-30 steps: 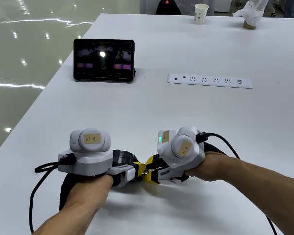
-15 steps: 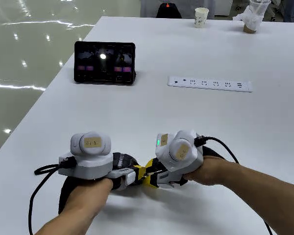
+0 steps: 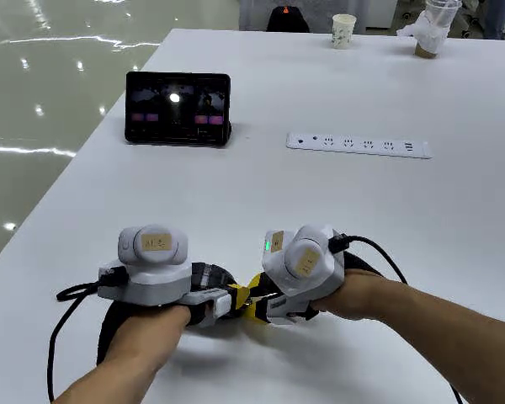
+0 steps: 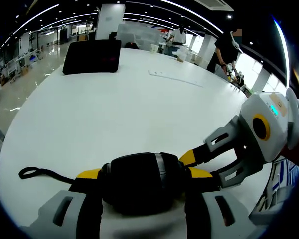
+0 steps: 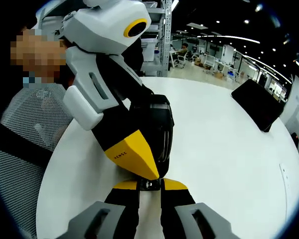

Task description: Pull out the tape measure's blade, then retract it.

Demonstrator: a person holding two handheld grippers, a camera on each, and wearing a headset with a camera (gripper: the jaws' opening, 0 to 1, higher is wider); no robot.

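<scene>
The black tape measure [image 4: 142,181] lies low over the white table, and my left gripper [image 4: 144,174] is shut on its case, one yellow-tipped jaw on each side. Its black wrist strap [image 4: 40,174] trails off to the left. My right gripper [image 5: 150,186] meets the case [image 5: 157,129] head-on, its yellow tips shut on the small metal hook of the blade [image 5: 150,184] at the case mouth. No length of blade shows between them. In the head view the left gripper [image 3: 236,296] and right gripper [image 3: 254,303] touch tip to tip near the table's front edge, with the tape measure [image 3: 212,282] between.
A dark tablet [image 3: 178,108] stands propped at the back left. A white power strip [image 3: 358,145] lies mid-table, and a paper cup [image 3: 343,30] stands at the far edge. Black cables [image 3: 67,295] trail from both grippers. The table's left edge [image 3: 84,147] runs close by.
</scene>
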